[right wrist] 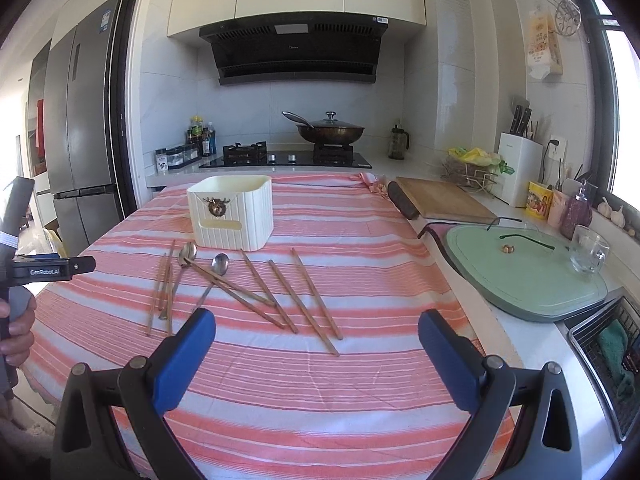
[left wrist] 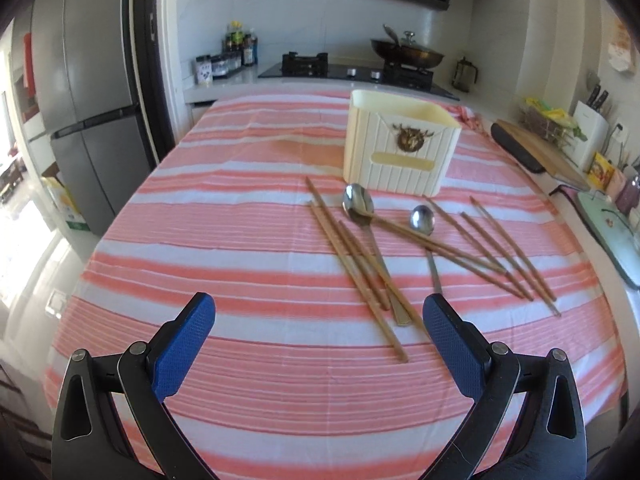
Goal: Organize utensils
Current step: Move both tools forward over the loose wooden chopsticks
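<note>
A cream utensil box (left wrist: 400, 148) (right wrist: 232, 212) stands upright on the pink-striped tablecloth (left wrist: 240, 264) (right wrist: 360, 248), its top open. In front of it lie several wooden chopsticks (left wrist: 356, 276) (right wrist: 304, 300) and two metal spoons, a larger one (left wrist: 358, 200) (right wrist: 187, 254) and a smaller one (left wrist: 422, 219) (right wrist: 220, 264), crossed loosely over each other. My left gripper (left wrist: 318, 316) hovers open just short of the near chopstick ends. My right gripper (right wrist: 316, 332) is open too, close to the tips of the right-hand chopsticks. Neither holds anything.
A stove with a lidded wok (right wrist: 330, 130) and bottles (right wrist: 200, 140) lines the back counter. On the right lie a wooden cutting board (right wrist: 444, 198), a green board (right wrist: 520, 272), a glass mug (right wrist: 588, 250) and a sink rack (right wrist: 612, 356). A fridge (left wrist: 84, 92) stands left. A hand (right wrist: 16, 328) holds the left gripper's handle.
</note>
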Demonstrator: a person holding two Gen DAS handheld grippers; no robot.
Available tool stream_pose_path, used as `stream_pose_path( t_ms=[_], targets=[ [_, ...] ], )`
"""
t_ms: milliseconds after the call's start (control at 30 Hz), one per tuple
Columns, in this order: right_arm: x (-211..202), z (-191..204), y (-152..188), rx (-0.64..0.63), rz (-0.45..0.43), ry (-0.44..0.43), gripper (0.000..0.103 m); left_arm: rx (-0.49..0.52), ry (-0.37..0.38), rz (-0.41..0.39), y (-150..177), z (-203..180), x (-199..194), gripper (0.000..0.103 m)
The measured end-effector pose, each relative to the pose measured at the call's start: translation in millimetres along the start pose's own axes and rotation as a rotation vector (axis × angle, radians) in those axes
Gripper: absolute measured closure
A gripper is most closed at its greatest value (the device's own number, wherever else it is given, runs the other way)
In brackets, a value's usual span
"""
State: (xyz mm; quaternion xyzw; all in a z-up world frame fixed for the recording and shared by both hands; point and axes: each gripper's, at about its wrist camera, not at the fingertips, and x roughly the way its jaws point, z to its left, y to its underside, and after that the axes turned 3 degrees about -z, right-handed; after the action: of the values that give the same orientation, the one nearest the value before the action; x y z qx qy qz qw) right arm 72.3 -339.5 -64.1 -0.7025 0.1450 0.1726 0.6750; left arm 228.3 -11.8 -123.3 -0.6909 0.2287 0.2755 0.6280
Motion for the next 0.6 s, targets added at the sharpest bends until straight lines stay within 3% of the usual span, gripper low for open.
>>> stream_pose_path(
  t_ms=[267, 600],
  targets=[
    [31, -11, 10, 0.016, 0.066, -0.004, 0.0, -0.058, -0.06, 0.109, -5, -7, 77, 0.0],
    [53, -29, 1, 0.029, 0.073, -0.006, 0.0, -0.093, -0.127, 0.16, -6, -5, 126, 0.0]
  ],
)
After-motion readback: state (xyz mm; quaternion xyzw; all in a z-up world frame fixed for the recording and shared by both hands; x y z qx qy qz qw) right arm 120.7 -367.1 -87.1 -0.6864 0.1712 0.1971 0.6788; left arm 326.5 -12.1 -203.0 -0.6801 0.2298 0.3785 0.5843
